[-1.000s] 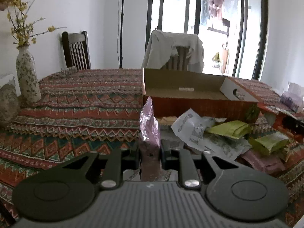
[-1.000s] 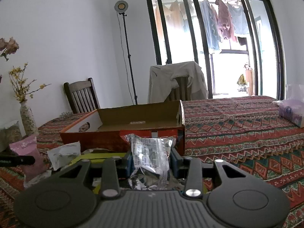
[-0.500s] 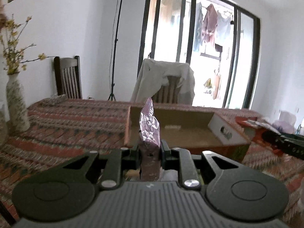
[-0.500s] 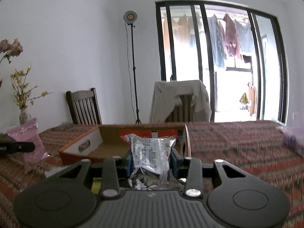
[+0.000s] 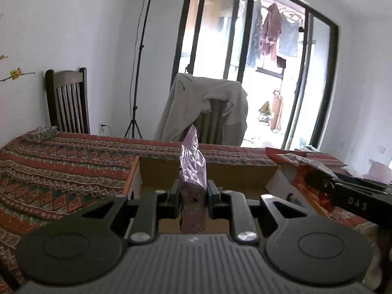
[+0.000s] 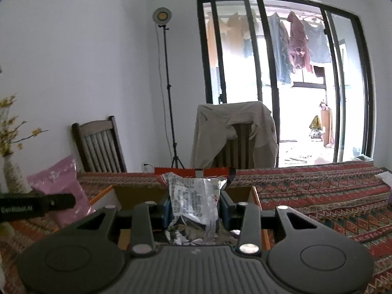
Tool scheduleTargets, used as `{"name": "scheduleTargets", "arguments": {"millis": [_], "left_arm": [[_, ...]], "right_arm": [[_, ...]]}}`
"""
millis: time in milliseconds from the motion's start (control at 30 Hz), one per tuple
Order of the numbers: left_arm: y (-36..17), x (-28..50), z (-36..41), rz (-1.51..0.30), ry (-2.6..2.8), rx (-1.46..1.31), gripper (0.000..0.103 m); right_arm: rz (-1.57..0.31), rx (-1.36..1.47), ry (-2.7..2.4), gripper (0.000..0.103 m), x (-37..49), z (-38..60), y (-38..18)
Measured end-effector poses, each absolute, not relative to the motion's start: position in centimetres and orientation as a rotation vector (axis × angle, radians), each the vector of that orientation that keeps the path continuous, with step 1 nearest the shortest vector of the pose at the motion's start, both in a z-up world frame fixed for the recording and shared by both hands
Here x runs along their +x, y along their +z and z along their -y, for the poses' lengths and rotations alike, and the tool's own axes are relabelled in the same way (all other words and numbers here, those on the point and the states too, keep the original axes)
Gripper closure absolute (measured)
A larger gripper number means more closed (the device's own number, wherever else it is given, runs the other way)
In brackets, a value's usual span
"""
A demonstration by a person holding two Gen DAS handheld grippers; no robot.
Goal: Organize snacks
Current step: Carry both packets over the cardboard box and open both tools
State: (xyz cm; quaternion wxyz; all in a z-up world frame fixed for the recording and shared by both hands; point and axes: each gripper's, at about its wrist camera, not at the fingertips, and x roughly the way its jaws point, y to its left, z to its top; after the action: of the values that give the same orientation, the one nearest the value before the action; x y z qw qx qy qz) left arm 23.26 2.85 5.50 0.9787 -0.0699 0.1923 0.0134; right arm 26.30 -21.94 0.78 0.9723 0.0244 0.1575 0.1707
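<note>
My left gripper (image 5: 192,194) is shut on a pink snack packet (image 5: 192,164), which stands upright between the pads, held above the open cardboard box (image 5: 208,171). My right gripper (image 6: 194,208) is shut on a silver and red snack packet (image 6: 193,196), held over the same box (image 6: 139,193). In the right wrist view the pink packet (image 6: 61,183) and the left gripper's finger (image 6: 36,204) show at the left. In the left wrist view the right gripper's finger (image 5: 350,196) and its red packet (image 5: 291,158) show at the right.
A patterned red cloth (image 5: 61,166) covers the table. Behind the table stand a dark wooden chair (image 5: 67,103), a chair draped with a grey garment (image 5: 203,107) and a lamp on a tripod (image 5: 139,73). A vase with yellow flowers (image 6: 9,147) stands at the left edge.
Both grippers rose and moved forward with their packets, from above the snack pile to over the open box. The loose packets on the cloth have dropped out of view.
</note>
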Motion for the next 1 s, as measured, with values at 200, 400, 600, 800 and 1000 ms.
{"name": "scheduleTargets", "arguments": {"millis": [200, 400, 600, 800, 1000], "left_arm": [[3.2, 25.2, -2.7, -0.421, 0.03, -0.148, 0.082], [1.9, 25.9, -3.7, -0.464, 0.032, -0.179, 0.082], [1.8, 24.7, -4.1, -0.413, 0.078, -0.192, 0.004], [2.3, 23.7, -4.0, -0.351, 0.101, -0.204, 0.0], [2.6, 23.7, -3.7, -0.356, 0.105, -0.2, 0.0]], "right_arm": [[-0.387, 0.044, 0.325, 0.065, 27.9, 22.1, -1.5], [-0.462, 0.04, 0.331, 0.065, 29.0, 21.9, -2.7], [-0.458, 0.042, 0.333, 0.018, 28.4, 22.0, -2.9], [-0.406, 0.064, 0.334, 0.0, 27.6, 22.6, -2.4], [-0.406, 0.063, 0.337, 0.0, 27.8, 22.7, -2.1]]}}
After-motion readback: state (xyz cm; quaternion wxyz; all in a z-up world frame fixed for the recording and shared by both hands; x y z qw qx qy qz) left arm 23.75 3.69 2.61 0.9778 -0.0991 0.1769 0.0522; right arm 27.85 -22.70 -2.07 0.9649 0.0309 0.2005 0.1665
